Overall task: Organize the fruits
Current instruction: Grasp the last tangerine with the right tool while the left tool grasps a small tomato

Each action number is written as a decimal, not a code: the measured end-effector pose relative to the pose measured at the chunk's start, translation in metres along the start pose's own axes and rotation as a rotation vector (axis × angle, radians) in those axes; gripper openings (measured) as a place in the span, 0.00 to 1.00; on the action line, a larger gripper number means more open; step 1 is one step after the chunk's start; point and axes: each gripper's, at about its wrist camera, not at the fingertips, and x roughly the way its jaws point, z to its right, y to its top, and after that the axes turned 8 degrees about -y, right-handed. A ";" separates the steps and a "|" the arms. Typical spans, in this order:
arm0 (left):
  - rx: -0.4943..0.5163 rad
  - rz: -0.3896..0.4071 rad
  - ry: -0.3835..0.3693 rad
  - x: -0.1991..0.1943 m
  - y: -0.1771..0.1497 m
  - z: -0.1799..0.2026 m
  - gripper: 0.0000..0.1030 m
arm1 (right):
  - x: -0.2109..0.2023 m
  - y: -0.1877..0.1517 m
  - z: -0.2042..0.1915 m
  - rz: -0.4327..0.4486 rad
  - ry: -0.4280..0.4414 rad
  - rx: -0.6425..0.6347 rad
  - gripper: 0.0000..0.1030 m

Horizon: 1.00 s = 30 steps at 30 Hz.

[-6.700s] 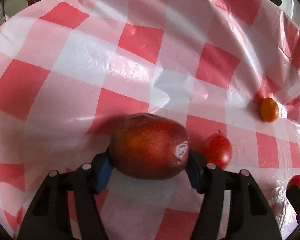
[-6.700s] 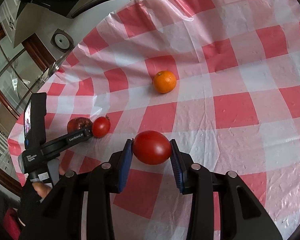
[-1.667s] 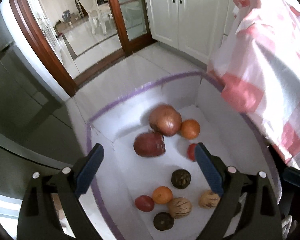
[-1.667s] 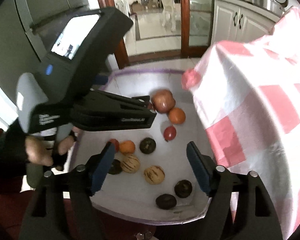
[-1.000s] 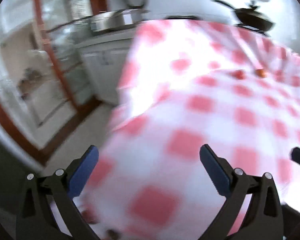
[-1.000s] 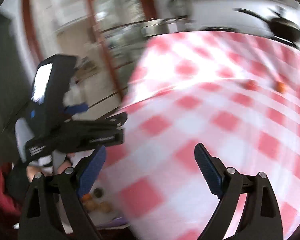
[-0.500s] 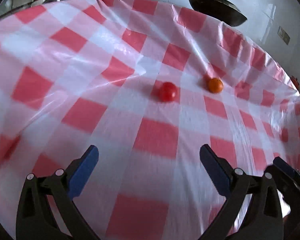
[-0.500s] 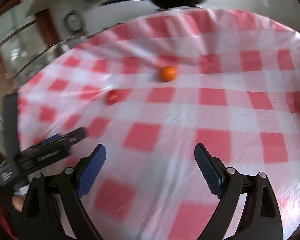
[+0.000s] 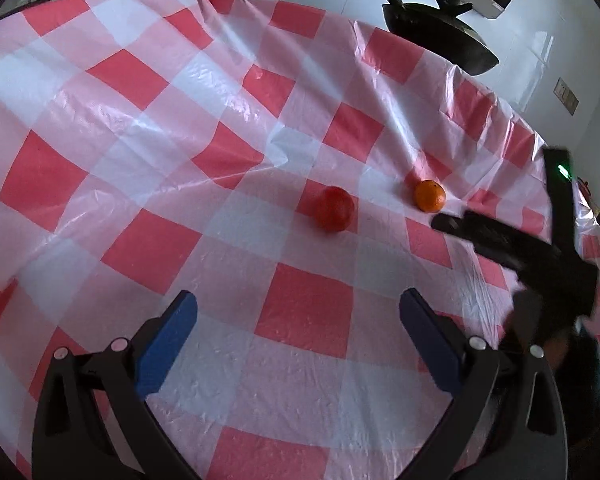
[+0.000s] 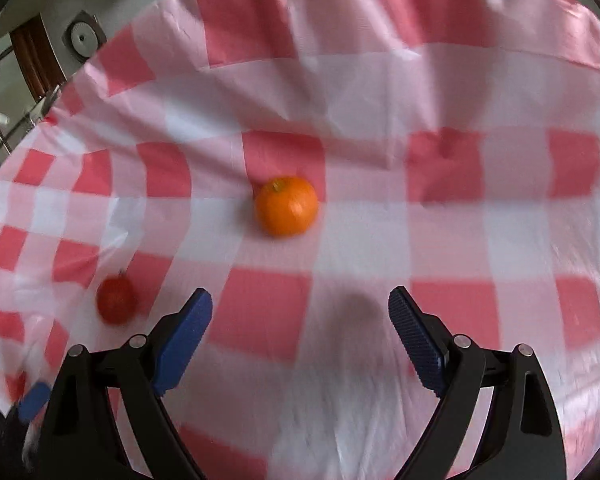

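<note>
left gripper (image 9: pixel 298 318) jaws spread | right gripper (image 10: pixel 300 316) jaws spread | orange (image 10: pixel 287 205), tomato (image 9: pixel 334 209) mid-cloth, apart

cloth (image 9: pixel 148 80): red-and-white checks, wrinkling, covering the bench
pan (image 9: pixel 440 36): black, sitting at the bench's far edge
wall plate (image 9: pixel 566 96): hanging on the white wall behind the pan

On my counter (image 9: pixel 308 312), the orange (image 9: pixel 430 195) serves as reference. The tomato (image 9: pixel 334 209) lies to its left and slightly nearer me, the two apart. A pan (image 9: pixel 440 36) sits well behind the orange, past the counter's far edge. My right gripper (image 9: pixel 444 222) reaches just right of the orange.
</note>
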 end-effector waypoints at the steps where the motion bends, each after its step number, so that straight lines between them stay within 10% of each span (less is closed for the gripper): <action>1: 0.000 0.000 0.000 0.000 0.000 0.000 0.98 | 0.007 0.007 -0.003 -0.005 -0.019 -0.003 0.84; 11: 0.002 0.007 0.008 0.001 -0.001 0.000 0.98 | 0.042 0.037 -0.026 -0.031 -0.140 -0.082 0.69; 14: -0.007 0.009 0.013 0.001 -0.001 -0.002 0.98 | 0.033 0.029 -0.030 -0.006 -0.153 -0.119 0.40; 30: -0.012 -0.044 -0.010 0.006 0.001 -0.004 0.98 | -0.063 -0.063 0.075 0.092 0.074 0.218 0.40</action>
